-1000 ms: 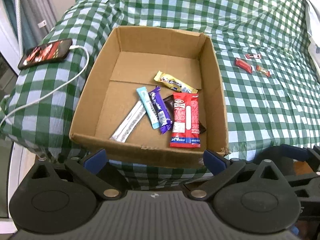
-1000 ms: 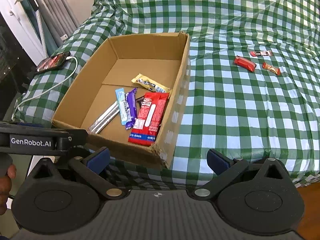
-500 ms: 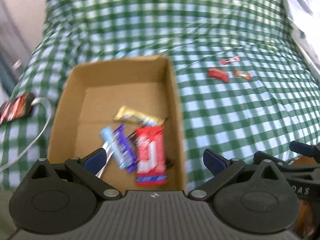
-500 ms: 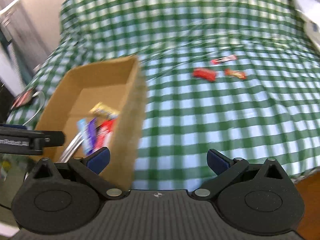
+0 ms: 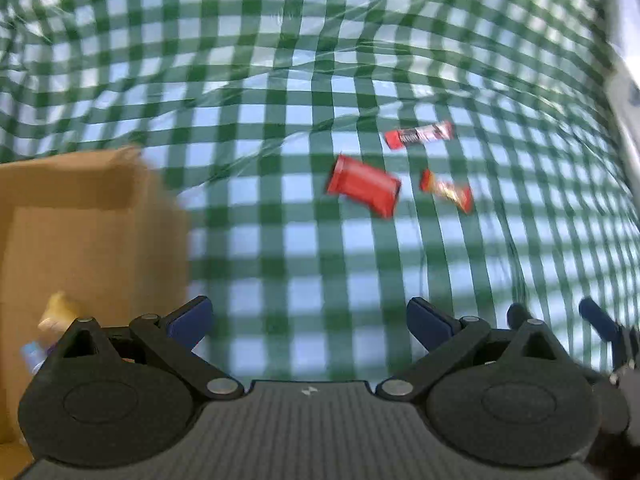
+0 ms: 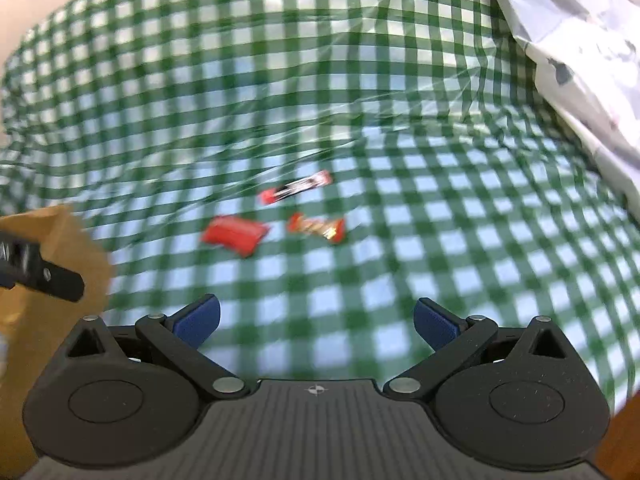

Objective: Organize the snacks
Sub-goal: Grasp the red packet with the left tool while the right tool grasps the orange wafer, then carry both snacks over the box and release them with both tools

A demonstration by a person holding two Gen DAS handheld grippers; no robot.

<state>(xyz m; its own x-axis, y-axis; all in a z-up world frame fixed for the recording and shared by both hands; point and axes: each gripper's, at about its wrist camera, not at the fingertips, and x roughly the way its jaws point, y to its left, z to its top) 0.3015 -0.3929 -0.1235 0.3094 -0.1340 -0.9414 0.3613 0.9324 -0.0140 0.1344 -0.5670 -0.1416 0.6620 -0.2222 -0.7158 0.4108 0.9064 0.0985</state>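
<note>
Three snacks lie on the green checked cloth: a red packet, a slim red-and-black bar behind it, and an orange wrapped candy to its right. The cardboard box stands at the left, with a yellow snack showing inside. My left gripper is open and empty, short of the snacks. My right gripper is open and empty too, also short of them. Both views are motion-blurred.
A white printed plastic bag lies at the far right on the cloth. The left gripper's body juts in at the left of the right wrist view. The right gripper's blue fingertips show low right in the left wrist view.
Both grippers have swung right and forward, away from the box and toward the three loose snacks, which now look much larger. The phone and cable have left view.
</note>
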